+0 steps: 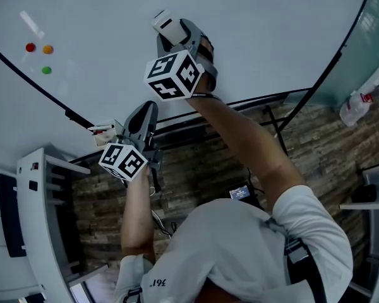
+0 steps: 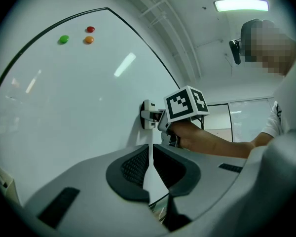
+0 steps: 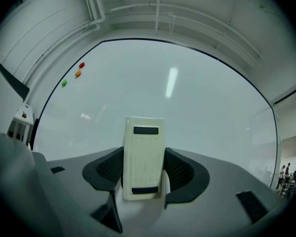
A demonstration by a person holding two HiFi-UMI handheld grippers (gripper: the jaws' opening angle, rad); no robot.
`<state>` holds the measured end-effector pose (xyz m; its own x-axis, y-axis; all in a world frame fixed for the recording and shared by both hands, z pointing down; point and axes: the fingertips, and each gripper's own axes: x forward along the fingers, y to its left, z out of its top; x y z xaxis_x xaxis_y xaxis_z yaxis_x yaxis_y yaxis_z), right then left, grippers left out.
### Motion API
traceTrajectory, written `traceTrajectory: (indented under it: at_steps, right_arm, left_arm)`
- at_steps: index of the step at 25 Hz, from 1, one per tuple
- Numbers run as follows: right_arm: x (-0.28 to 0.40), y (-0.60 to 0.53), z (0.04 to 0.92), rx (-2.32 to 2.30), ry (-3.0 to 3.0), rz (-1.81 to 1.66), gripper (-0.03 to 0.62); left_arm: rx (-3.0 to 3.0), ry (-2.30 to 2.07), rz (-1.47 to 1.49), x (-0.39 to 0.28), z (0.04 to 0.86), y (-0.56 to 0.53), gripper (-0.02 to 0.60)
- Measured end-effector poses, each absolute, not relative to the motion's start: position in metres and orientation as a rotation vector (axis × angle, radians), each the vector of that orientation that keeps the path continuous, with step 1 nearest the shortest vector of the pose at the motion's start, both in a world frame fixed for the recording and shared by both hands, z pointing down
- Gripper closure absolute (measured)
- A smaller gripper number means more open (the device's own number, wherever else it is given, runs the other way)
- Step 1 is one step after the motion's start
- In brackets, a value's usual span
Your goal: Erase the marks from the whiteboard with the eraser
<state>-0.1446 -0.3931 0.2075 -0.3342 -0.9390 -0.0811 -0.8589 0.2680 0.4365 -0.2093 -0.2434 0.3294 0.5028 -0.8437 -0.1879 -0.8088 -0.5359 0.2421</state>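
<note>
The eraser (image 3: pixel 144 147), the only one in sight, is a pale oblong block. It stands on end between the jaws of the right hand-held gripper (image 3: pixel 144 169), which is clamped on its two long sides. At the end of an outstretched arm, its far face lies against the whiteboard (image 1: pixel 259 36). The left gripper view also shows the block touching the board. I judge it is held flat so that the whole wiping face bears on the surface when dragged.

No pen marks can be made out on the board in any of the three views. Either this stretch is already clean, or the marks are too faint to see.

The left hand-held gripper (image 2: pixel 150 154), second of the two, has its jaws drawn together with only a sliver between them and nothing held. In the head view it sits low by the board's bottom edge, apart from the eraser. It is probably parked there to stay out of the wiping path.

Three round magnets cluster near a far corner of the board, well apart from the eraser: one red magnet (image 1: pixel 30 47), one orange magnet (image 1: pixel 47 49) and one green magnet (image 1: pixel 46 70). Each gripper carries one marker cube, making two in all.
</note>
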Motion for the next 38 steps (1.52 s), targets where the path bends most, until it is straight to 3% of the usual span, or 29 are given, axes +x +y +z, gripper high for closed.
traceTrajectory:
  at_steps: [18,38]
  right_arm:
    - [-0.008,-0.425,0.210,1.803,-2.211,-0.577,0.330]
    - [0.086,-0.446,0.219,1.815,-2.160,-0.565,0.330]
  left_arm:
    - [2.669,-1.322,-0.407,-0.117,0.325,-0.275,0.549]
    - [2.690,-1.264,-0.378,-0.057,0.331,-0.295,0.549]
